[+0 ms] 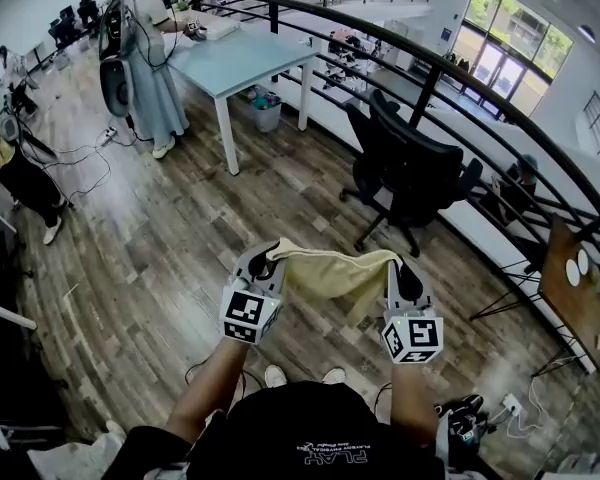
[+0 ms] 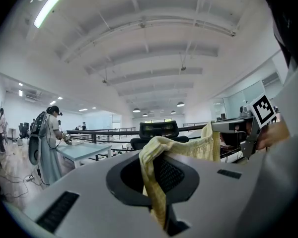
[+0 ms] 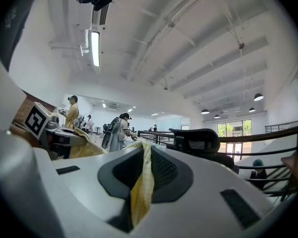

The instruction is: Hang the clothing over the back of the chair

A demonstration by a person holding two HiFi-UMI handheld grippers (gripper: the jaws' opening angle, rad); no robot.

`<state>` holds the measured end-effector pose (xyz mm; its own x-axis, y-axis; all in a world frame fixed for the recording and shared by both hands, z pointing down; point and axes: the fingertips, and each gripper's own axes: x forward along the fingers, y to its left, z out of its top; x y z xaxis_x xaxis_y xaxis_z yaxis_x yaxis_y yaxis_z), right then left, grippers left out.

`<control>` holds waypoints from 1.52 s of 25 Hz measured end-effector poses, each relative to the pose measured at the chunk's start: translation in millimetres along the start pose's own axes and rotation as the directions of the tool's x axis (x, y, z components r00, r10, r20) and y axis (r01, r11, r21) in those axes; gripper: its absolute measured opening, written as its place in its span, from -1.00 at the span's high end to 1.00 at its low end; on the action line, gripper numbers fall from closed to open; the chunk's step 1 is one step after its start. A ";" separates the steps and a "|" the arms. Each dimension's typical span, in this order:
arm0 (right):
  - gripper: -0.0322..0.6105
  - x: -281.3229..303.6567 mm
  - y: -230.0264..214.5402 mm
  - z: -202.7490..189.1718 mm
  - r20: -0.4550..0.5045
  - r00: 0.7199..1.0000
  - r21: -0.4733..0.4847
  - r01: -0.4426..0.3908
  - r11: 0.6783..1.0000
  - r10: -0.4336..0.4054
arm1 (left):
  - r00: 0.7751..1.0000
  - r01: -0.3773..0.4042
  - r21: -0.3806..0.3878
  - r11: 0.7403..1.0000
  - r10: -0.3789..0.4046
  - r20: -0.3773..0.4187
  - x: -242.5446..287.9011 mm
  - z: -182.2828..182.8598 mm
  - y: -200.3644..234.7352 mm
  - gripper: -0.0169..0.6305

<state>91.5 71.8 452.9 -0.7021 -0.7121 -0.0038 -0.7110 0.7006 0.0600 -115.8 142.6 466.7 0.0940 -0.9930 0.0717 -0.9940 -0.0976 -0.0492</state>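
Black shirt (image 1: 300, 423) lettered "PLAY", yellow clothing (image 1: 335, 273) held

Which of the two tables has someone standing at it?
The pale blue table at the head view's top, where a person in a long grey dress stands at its end. The brown table by the right edge has nobody at it.

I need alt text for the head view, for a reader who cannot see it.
A person holds a pale yellow garment between two tools, the left tool and the right tool each shut on one end. A black office chair stands ahead on the wood floor, beside a dark railing.
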 end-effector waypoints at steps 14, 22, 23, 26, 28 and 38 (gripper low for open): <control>0.78 11.8 5.4 4.7 0.021 1.000 0.001 0.020 1.000 -0.020 | 0.998 0.049 0.031 0.998 -0.050 0.028 20.4 5.1 6.0 0.89; 0.78 45.9 -18.2 -1.7 0.024 1.000 -0.007 0.011 1.000 -0.011 | 0.997 0.070 0.058 0.996 -0.071 0.012 71.1 11.7 4.5 0.89; 0.78 50.5 -20.8 -2.7 0.023 1.000 -0.010 0.007 1.000 -0.007 | 0.997 0.071 0.060 0.996 -0.072 0.013 78.8 13.7 4.7 0.89; 0.78 64.3 -30.4 -4.4 0.023 1.000 -0.031 0.005 0.999 -0.004 | 0.997 0.079 0.068 0.995 -0.080 0.016 100.7 17.6 4.4 0.89; 0.78 74.3 -37.2 -1.5 0.035 0.999 -0.055 0.004 0.998 -0.002 | 0.997 0.077 0.071 0.994 -0.079 0.023 114.7 21.0 7.4 0.89; 0.78 98.6 -90.9 25.0 0.110 0.993 -0.061 0.050 0.997 -0.043 | 0.997 0.057 0.079 0.995 -0.061 0.054 172.1 54.4 13.5 0.89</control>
<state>85.9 -61.0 422.2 -0.6707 -0.7327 -0.1158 -0.7417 0.6598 0.1207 -110.0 -33.3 424.1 0.1573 -0.9873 0.0207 -0.9795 -0.1587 -0.1240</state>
